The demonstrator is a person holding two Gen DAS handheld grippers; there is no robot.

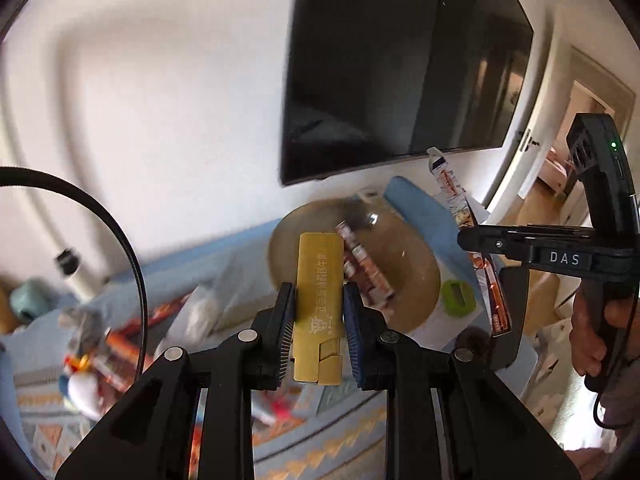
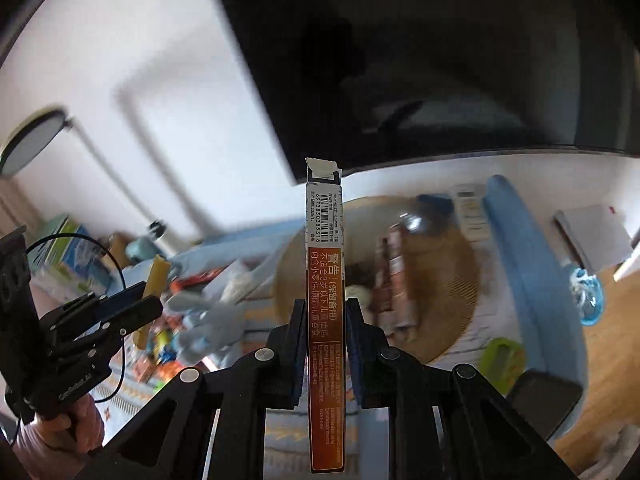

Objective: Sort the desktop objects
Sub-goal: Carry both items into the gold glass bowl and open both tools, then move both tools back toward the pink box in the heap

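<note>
Gold-coloured flat box (image 1: 319,304), printed with Chinese characters, sits clamped between the pads of the left gripper (image 1: 319,322), jaws closed down on its sides; the box stands upright above the fingers. Right gripper (image 2: 326,344) is likewise closed, pinching a long narrow orange-brown carton (image 2: 325,320) edge-on, white barcode end uppermost, torn flap at the top. Both items are held in the air over the blue-covered table (image 1: 420,200). Beneath them a round woven tray (image 2: 452,280) lies toward the table's far edge, with red-and-white packets (image 1: 368,268) in it. A green tape dispenser (image 1: 459,298) rests just beside the tray's rim. Background is motion-blurred; a dark wall-mounted television (image 1: 400,60) hangs behind.
</note>
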